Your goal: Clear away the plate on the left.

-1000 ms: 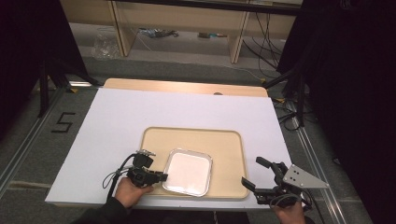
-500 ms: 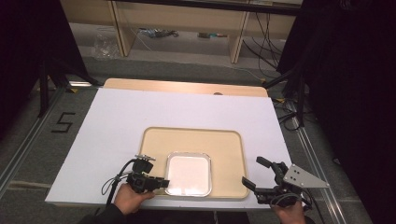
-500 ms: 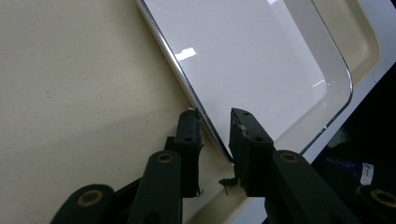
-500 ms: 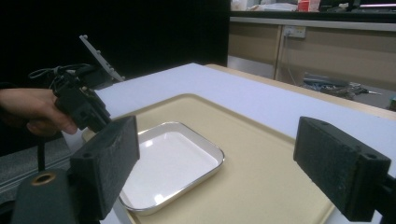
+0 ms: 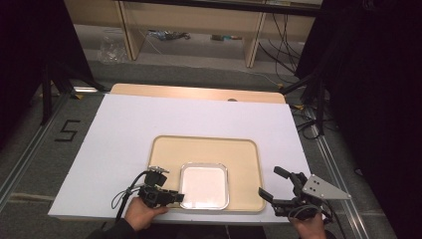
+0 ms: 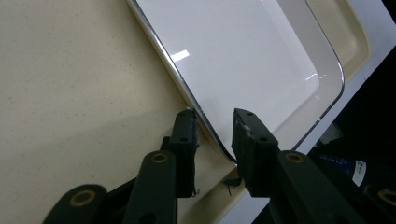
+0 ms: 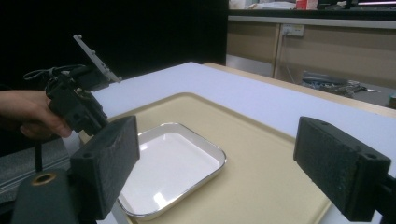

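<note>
high view: one small white dish [image 5: 204,185] with a shiny metal rim is sitting in the lower middle of the frame, inside one beige tray [image 5: 206,149] on the white desk [image 5: 124,129]. a second ago it was lying skewed on the tray; now it is sitting square — the placing looks about done. the left tongs [image 5: 175,197] are hovering at the dish's lower left corner, the right tongs [image 5: 266,185] at the lower right, off the tray's edge.

left gripper view: the left tongs [image 6: 214,128] have just been opening — the dish's rim [image 6: 205,125] is running between the jaws, but a gap is showing on both sides, so they are letting go, not pinching.

right gripper view: the right tongs [image 7: 224,158] are standing wide apart and grasping nothing, while the dish [image 7: 170,168] is resting at lower centre. two tongs, one dish, one tray.
</note>
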`<state>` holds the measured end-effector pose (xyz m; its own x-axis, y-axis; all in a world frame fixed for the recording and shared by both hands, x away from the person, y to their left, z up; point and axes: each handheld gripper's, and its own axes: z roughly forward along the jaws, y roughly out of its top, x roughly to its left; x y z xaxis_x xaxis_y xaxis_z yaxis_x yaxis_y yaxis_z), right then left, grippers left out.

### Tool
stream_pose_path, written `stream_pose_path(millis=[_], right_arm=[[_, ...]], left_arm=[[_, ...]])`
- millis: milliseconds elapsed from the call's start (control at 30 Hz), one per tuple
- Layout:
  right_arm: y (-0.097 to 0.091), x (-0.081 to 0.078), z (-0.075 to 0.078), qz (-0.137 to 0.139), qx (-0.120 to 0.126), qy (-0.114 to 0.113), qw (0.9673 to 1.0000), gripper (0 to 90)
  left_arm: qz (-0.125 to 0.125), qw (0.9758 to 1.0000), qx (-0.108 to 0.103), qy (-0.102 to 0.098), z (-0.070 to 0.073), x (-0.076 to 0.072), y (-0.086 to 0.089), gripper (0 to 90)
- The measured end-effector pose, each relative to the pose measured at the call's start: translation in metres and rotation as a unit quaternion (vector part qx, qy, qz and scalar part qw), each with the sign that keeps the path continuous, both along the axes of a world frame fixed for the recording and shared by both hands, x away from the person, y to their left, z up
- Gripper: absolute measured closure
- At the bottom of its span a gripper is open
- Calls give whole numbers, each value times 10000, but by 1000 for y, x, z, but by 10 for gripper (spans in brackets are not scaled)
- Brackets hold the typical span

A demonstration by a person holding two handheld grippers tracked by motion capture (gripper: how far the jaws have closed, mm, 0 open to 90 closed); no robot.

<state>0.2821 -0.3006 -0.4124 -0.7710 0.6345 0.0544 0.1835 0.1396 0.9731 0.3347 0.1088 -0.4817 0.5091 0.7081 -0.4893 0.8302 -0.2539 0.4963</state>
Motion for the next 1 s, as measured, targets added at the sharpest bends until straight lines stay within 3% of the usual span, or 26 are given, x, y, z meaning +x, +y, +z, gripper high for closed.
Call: stream_pose_path(millis=[100, 233, 267, 433, 500, 567, 667, 867, 933, 967, 1000], right_arm=[[-1, -2, 1, -78, -91, -6, 9999, 152], [-1, -2, 1, -79, -69, -73, 9999, 152], [0, -1, 0, 37, 29, -13, 10000, 152], [0, -2, 1, 16, -72, -84, 9999, 152], [1, -3, 1, -100, -23, -169, 9998, 152], [1, -5, 2, -31, -42, -38, 10000, 152], [2, -3, 1, -82, -13, -211, 9997, 152], [1, -4, 2, -76, -95, -82, 9999, 152], [1, -4, 2, -104, -113, -167, 9997, 152], [1, -4, 2, -73, -114, -75, 9999, 152], [2, -3, 1, -69, -62, -193, 9998, 152]], left_arm=[[4, 10000, -94, -6, 0, 1, 1, 632], [29, 9999, -139, -13, 2, 3, 2, 573], [7, 9999, -163, -45, 3, 4, 3, 558], [77, 9999, -109, -75, 4, 4, 5, 469], [139, 9996, -141, -189, 7, 3, 7, 443], [126, 9993, -179, -307, 9, 3, 8, 425], [195, 9984, -247, -460, 12, 3, 12, 373], [290, 9966, -345, -697, 17, 6, 20, 301], [349, 9953, -415, -805, 19, 5, 22, 293], [399, 9938, -433, -947, 21, 5, 25, 275], [435, 9927, -450, -1027, 23, 5, 26, 271]])
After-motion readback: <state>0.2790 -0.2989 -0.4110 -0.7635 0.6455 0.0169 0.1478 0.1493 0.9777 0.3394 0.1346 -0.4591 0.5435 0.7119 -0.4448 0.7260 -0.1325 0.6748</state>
